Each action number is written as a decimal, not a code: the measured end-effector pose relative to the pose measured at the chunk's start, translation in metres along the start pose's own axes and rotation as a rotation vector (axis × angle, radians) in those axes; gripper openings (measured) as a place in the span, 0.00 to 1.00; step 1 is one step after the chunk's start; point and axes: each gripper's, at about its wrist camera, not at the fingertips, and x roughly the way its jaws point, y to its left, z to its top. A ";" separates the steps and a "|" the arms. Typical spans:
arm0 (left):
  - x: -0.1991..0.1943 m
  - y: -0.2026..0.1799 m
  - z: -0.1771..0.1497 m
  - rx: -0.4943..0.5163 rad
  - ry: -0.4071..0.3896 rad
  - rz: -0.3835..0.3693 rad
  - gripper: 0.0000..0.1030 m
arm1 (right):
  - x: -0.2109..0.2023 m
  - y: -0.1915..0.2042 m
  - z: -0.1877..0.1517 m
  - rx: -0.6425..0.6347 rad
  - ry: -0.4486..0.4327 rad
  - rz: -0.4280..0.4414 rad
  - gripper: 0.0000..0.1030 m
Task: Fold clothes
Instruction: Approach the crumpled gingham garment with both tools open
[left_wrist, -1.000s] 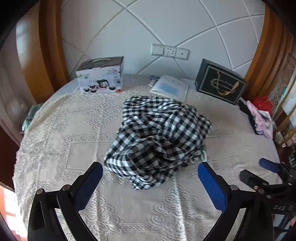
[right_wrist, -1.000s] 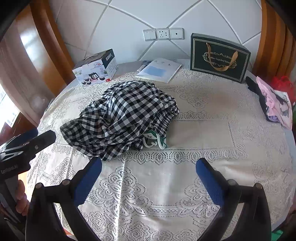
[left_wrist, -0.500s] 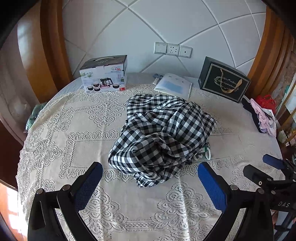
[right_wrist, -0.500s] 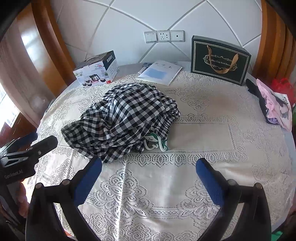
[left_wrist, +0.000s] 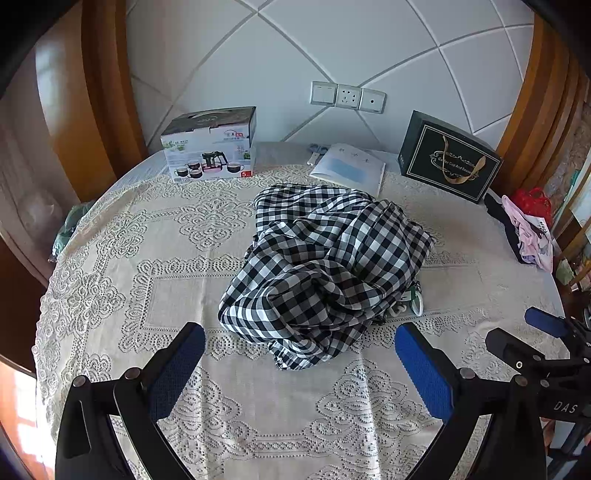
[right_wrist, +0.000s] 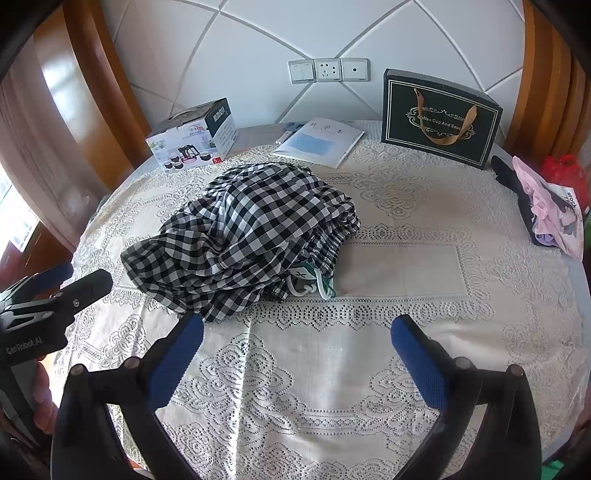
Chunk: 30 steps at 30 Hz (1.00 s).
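A crumpled black-and-white checked garment (left_wrist: 325, 269) lies in a heap near the middle of the round bench (left_wrist: 110, 280), on a cream lace cloth; a white and green tag or cord end pokes out from under its right edge (right_wrist: 310, 282). The left hand-held gripper (left_wrist: 299, 354) hovers over the near part of the bench with its blue-padded fingers (left_wrist: 177, 369) spread wide and nothing between them; the nearest fold of the garment lies just beyond the gap, not touched. The right hand-held gripper (right_wrist: 297, 347) is likewise released, its fingers wide apart over bare lace, the garment ahead and to its left; in the right wrist view the left one shows at the left edge, with part of a hand (right_wrist: 42, 398) wrapped round its handle. At the back of the bench stand a tea set box (left_wrist: 210, 147) on the left, a white booklet (left_wrist: 349, 168) in the middle and a dark gift bag (left_wrist: 448, 158) with a gold ribbon on the right; a small pile of pink and black clothes (right_wrist: 546, 210) rests at the far right edge, well apart from the checked garment.
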 end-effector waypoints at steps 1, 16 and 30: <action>0.001 0.001 0.000 -0.002 0.002 0.002 1.00 | 0.001 0.000 0.000 0.000 0.001 0.001 1.00; 0.013 0.005 0.002 -0.016 0.027 -0.001 1.00 | 0.012 -0.002 0.003 -0.004 0.025 0.002 1.00; 0.043 0.014 0.007 -0.038 0.078 0.000 1.00 | 0.039 -0.004 0.010 -0.007 0.079 -0.008 1.00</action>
